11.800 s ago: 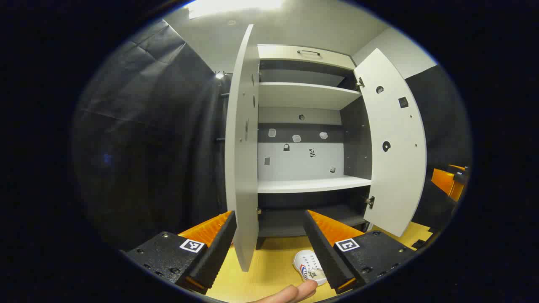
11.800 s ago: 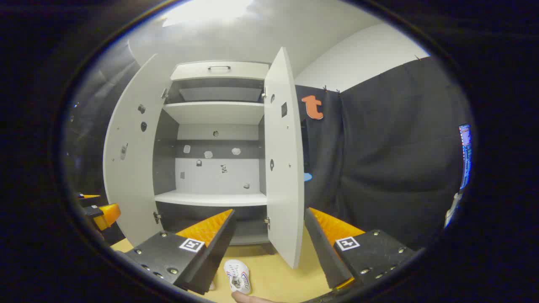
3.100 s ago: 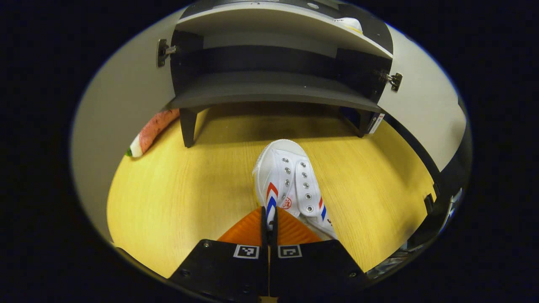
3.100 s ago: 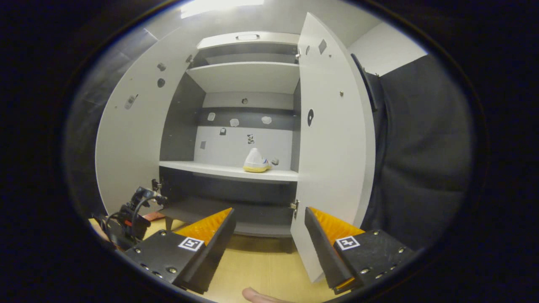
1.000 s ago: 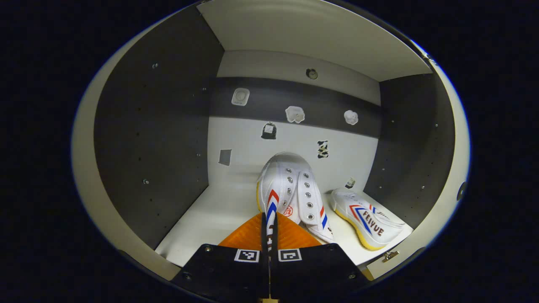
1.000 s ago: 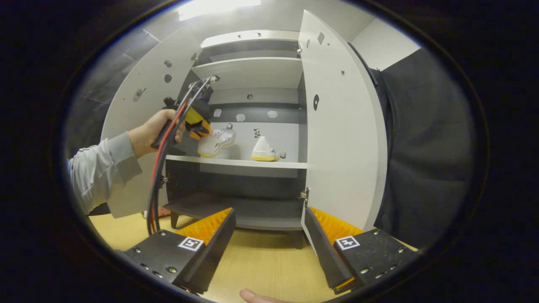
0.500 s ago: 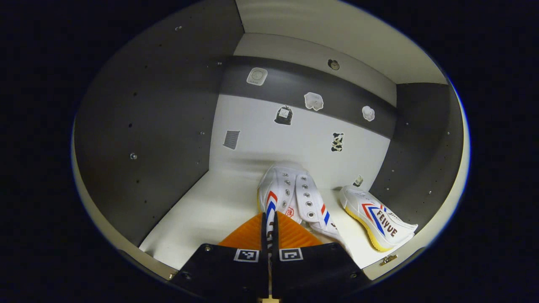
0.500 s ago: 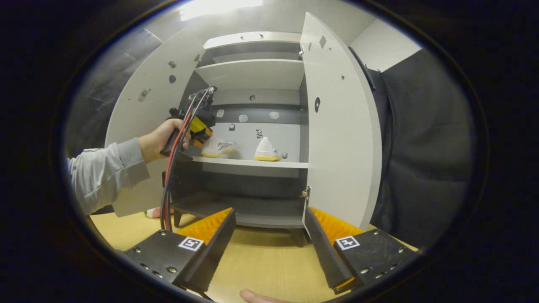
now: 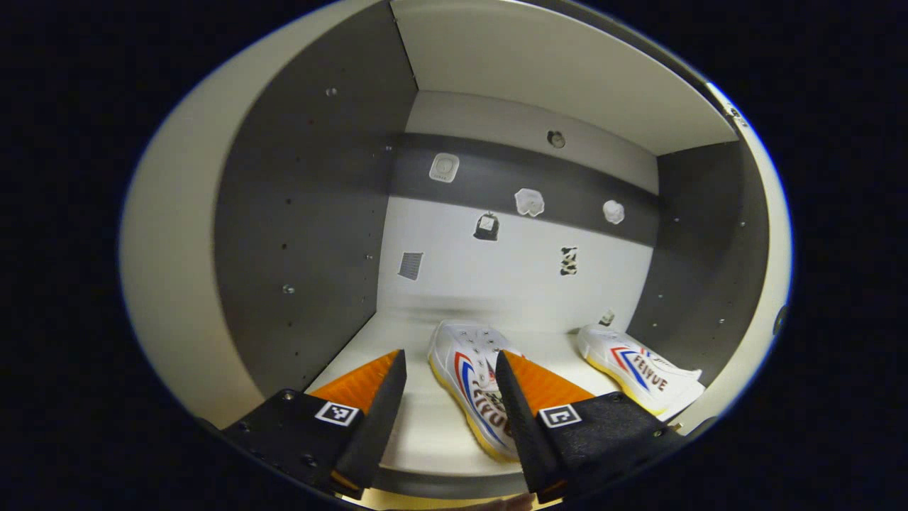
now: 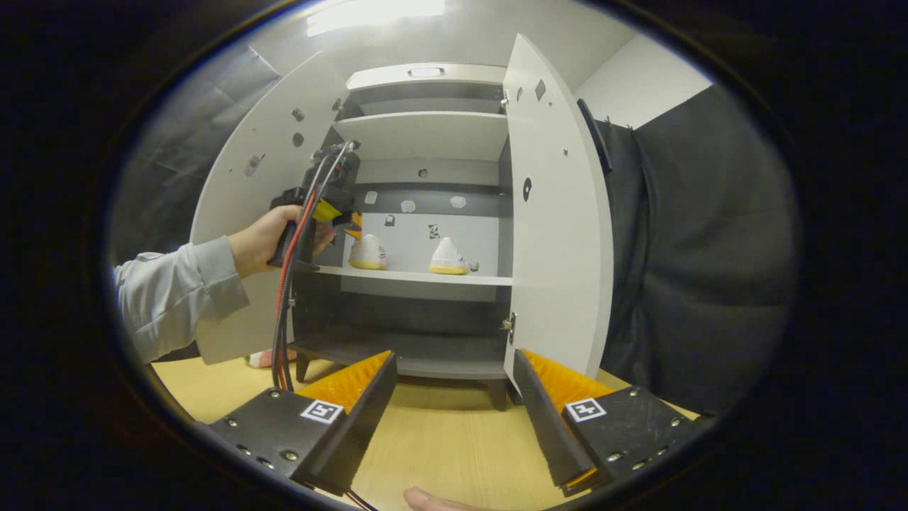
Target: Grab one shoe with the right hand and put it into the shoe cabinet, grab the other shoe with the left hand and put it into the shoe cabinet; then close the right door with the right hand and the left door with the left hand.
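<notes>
Shoes sit on the white shelf (image 9: 397, 333) inside the shoe cabinet (image 10: 425, 128): one shoe (image 9: 472, 380) at 6 o'clock between the wide-open left gripper (image 9: 447, 419) fingers, the other shoe (image 9: 638, 365) at 4 o'clock. Right gripper (image 10: 454, 411) hangs open and empty before both open doors.

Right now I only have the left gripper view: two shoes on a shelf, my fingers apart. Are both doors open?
Observer: Yes. In the right gripper view the right door and the left door both stand wide open.
Operator: What is the right gripper doing?
Observer: The right gripper is open, holding nothing, back from the cabinet over the yellow floor.
Operator: How does my gripper look from there?
Observer: The left gripper is at the shelf edge, close by the left shoe; a hand in a grey sleeve holds it.
</notes>
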Available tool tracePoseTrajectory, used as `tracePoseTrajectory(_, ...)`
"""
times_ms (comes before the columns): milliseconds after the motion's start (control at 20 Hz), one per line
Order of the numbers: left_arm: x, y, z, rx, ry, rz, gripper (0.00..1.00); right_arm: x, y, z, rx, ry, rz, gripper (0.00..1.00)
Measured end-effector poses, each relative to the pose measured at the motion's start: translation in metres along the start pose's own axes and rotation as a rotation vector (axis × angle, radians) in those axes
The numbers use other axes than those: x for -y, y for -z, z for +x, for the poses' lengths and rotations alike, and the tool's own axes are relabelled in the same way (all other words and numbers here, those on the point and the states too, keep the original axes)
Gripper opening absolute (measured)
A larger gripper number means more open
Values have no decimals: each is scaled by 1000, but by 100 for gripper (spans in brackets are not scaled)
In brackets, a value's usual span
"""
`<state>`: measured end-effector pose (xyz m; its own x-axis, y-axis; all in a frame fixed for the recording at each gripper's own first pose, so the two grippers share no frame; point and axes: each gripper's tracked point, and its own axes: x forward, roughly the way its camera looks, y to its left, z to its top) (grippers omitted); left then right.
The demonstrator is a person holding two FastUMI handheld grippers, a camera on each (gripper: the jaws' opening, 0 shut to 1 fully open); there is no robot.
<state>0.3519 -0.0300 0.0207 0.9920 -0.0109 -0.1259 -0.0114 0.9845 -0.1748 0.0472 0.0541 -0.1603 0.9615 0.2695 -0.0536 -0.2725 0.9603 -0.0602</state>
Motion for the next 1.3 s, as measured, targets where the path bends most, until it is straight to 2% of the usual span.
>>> tracePoseTrajectory(50,1,-4,-16,22,5,13,83,-2,1,-5,-1,2,-8,98)
tracePoseTrajectory(150,0,-5,-51,43,-2,64,88,-5,1,-13,2,8,-29,98)
tracePoseTrajectory(300,11,5,-108,58,33,120,92,-10,-4,-27,7,13,-55,98)
tracePoseTrajectory(550,21,14,-209,68,116,100,96,4,-38,-50,66,57,-96,98)
tracePoseTrajectory(700,15,1,-265,113,129,56,96,7,-54,-56,60,17,-54,99)
tracePoseTrajectory(850,10,1,-312,147,148,68,96,29,-78,-56,57,14,-21,99)
tracePoseTrajectory(1000,-10,9,-348,164,114,81,96,61,-103,-54,61,31,17,98)
tracePoseTrajectory(1050,-15,14,-356,160,106,84,100,68,-110,-54,53,23,41,98)
tracePoseTrajectory(1150,-22,28,-369,140,110,83,93,85,-126,-55,40,-4,78,98)
tracePoseTrajectory(1200,-25,34,-375,133,114,79,99,96,-135,-54,37,-14,84,98)
tracePoseTrajectory(1300,-33,46,-385,125,122,72,96,127,-149,-47,30,5,70,98)
